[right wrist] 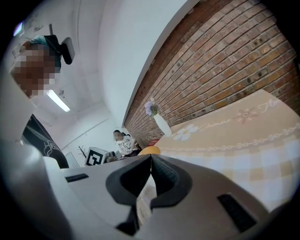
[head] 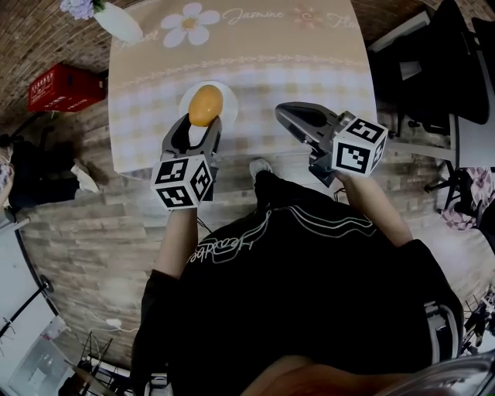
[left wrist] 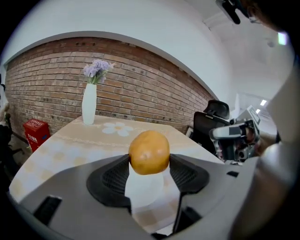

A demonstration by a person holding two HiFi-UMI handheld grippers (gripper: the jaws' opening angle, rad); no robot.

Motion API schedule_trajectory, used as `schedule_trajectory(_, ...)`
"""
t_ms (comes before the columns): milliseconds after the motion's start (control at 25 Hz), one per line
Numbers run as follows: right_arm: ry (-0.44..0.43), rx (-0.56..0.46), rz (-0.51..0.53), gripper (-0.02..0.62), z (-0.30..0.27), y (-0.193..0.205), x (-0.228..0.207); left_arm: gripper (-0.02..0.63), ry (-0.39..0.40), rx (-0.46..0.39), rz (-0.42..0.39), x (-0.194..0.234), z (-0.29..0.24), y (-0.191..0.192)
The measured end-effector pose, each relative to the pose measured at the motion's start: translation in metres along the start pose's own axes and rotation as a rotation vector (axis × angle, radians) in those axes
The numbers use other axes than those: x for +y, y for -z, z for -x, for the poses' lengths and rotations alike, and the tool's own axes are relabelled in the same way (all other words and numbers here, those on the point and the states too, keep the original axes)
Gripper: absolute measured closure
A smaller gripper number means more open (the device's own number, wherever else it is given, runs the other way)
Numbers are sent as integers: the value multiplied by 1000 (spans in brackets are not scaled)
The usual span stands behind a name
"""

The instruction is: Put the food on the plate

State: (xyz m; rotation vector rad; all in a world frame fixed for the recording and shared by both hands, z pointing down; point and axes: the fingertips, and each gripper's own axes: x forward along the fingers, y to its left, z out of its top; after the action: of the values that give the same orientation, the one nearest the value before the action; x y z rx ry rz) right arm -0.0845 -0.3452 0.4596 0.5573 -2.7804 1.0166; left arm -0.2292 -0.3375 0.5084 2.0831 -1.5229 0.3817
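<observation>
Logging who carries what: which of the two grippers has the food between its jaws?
The left gripper: its jaws clamp the orange-yellow food over the white plate. The right gripper is shut, empty.

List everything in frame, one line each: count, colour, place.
table: 1, beige checked top with flower print, centre of the head view
plate: 1, white, near edge of the table
food item: 1, orange-yellow, round, between the left gripper's jaws over the plate
vase: 1, white, far left corner of the table
flowers: 1 bunch, purple, in the vase
crate: 1, red, beside the table's left edge
office chair: 1, black, right of the table
bystander: 1, white top, background of the right gripper view
left gripper: grey, shut on the food item
right gripper: grey, shut, empty, right of the plate
shirt: black, the person's own
</observation>
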Motion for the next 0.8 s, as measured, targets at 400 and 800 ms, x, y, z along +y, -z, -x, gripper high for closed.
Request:
schedule_trajectory(400, 11, 24, -42, 598, -8, 6, -21, 341, -38, 84, -29, 23, -28, 34)
schedule_trajectory(800, 47, 38, -91, 598, -5, 18, -32, 341, -75, 135, -63, 33, -35, 53)
